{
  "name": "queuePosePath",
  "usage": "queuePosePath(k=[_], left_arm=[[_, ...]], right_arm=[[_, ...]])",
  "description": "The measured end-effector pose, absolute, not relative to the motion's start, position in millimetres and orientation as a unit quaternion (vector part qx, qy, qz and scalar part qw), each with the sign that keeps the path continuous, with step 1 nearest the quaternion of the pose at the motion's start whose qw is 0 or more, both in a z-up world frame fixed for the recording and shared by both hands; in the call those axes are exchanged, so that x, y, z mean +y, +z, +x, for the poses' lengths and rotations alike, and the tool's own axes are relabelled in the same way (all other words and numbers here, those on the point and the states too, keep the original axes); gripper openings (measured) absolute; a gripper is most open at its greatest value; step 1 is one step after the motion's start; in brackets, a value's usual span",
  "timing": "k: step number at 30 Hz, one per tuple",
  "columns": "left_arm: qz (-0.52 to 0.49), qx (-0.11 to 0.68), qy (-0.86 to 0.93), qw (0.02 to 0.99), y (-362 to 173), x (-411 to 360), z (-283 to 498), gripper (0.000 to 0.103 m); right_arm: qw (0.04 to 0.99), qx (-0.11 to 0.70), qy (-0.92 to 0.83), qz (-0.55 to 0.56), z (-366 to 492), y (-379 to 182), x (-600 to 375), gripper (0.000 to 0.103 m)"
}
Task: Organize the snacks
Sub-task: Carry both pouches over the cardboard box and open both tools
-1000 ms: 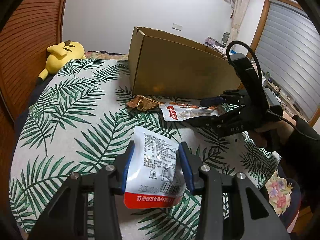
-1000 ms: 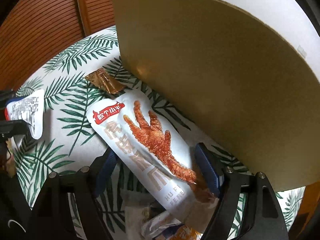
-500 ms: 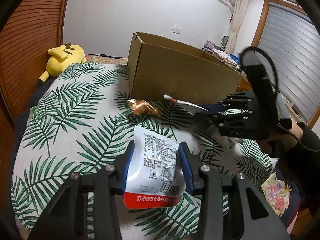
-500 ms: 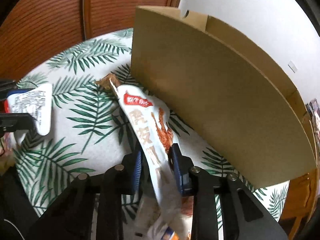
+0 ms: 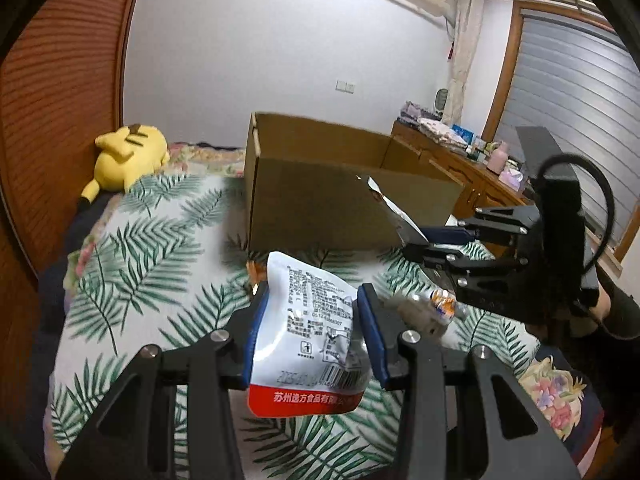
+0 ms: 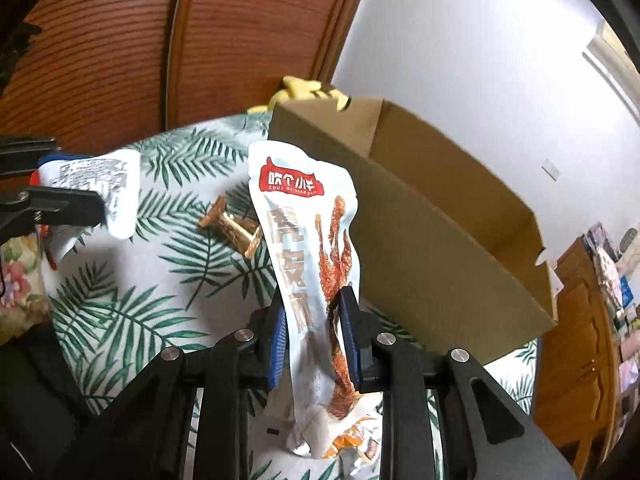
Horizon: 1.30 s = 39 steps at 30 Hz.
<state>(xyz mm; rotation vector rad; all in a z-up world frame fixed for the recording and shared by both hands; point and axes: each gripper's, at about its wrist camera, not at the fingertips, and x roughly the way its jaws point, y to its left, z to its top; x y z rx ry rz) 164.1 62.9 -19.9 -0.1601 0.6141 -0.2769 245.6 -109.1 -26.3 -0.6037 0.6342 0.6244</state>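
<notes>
L gripper has its blue pads clamped on both side edges of a white snack pouch w/ a red band and barcode along its bottom edge, printed back facing the camera; pouch is held clear above the palm-leaf bedspread; R gripper has its jaws closing, pads pressing on a long white chicken-feet pouch (red logo at the top, orange claw picture down the front) which stands nearly upright between them, its top end level w/ the near wall of the open cardboard box; box sits on the bedspread, nothing visible inside from these angles; a small shiny brown wrapper lies on the spread between the two grippers, near the box's corner; more packets lie below the R gripper, too hidden to identify; yellow plush toy rests at the far end of the bed by the wooden slatted wall; a dark sleeve shows behind the R gripper in the L view.
</notes>
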Motion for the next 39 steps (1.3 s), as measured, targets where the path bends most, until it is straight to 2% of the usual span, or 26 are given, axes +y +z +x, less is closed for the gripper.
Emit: queuePosePath(k=[14, 23, 30, 39], left_arm=[[-0.039, 0.25, -0.14, 0.957, 43.2, 44.4, 189.4, 0.041], [-0.017, 0.235, -0.155, 0.959, 72.8, 22.8, 249.3, 0.041], [-0.005, 0.239, -0.158, 0.958, 72.1, 18.8, 303.7, 0.042], [-0.009, 0.259, -0.152, 0.954, 35.4, 18.9, 369.5, 0.042]], right_arm=[[0.898, 0.233, 0.278, -0.249, 233.1, 45.5, -131.5, 0.023], [0.917, 0.201, 0.257, -0.231, 265.8, 80.8, -138.9, 0.023], [0.925, 0.202, 0.242, -0.21, 303.6, 85.0, -141.9, 0.023], [0.934, 0.191, 0.244, -0.179, 344.2, 65.2, -143.0, 0.023]])
